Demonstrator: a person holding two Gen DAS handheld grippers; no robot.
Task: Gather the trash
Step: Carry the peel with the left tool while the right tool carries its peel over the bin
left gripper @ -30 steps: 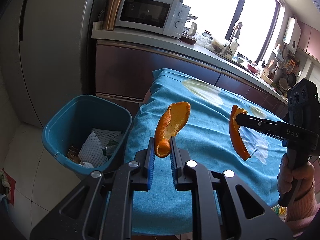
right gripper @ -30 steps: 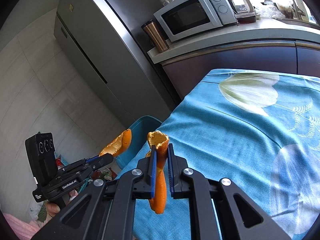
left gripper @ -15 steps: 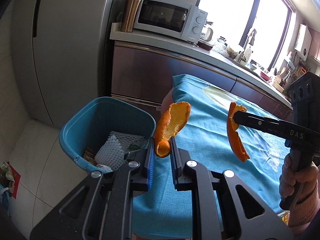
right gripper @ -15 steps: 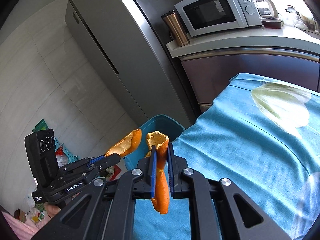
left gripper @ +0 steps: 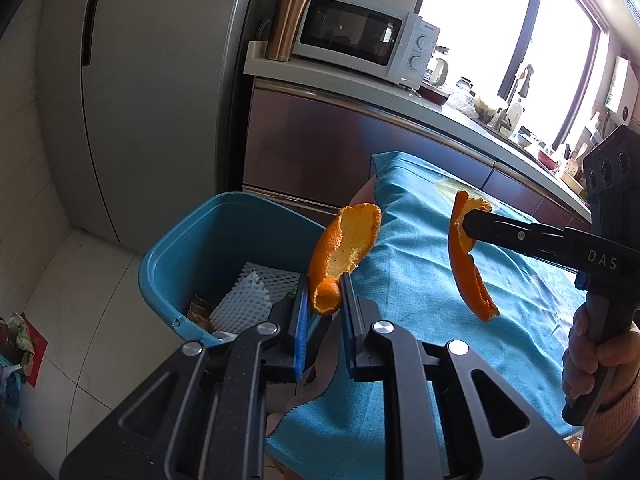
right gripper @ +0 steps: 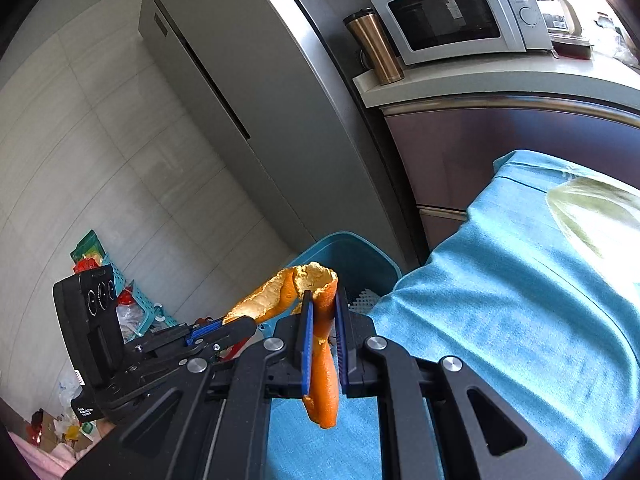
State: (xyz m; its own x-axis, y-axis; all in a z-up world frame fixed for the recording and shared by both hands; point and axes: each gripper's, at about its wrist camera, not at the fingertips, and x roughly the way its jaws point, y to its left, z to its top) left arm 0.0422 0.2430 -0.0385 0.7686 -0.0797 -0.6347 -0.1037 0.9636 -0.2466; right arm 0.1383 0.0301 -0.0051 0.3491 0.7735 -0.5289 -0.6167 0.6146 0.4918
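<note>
Orange peel strips fill both tools: the left gripper (left gripper: 325, 300) clamps a wide peel (left gripper: 344, 248) over the blue bin's (left gripper: 192, 248) rim, while the right gripper (right gripper: 320, 316) pinches a narrow peel (right gripper: 322, 368) above the blue-clothed table (right gripper: 500, 300).

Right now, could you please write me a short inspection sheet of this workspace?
Surface: blue tablecloth covers the table.
Job's things: two orange peels, wide peel and narrow peel; teal bin on the floor beside the table, holding white foam netting.
Clutter: bags and a basket on the floor.
Grippers: left tool shut on wide peel; right tool shut on narrow peel.
Cables: nothing seen.
Surroundings: fridge, microwave, metal tumbler, window.
</note>
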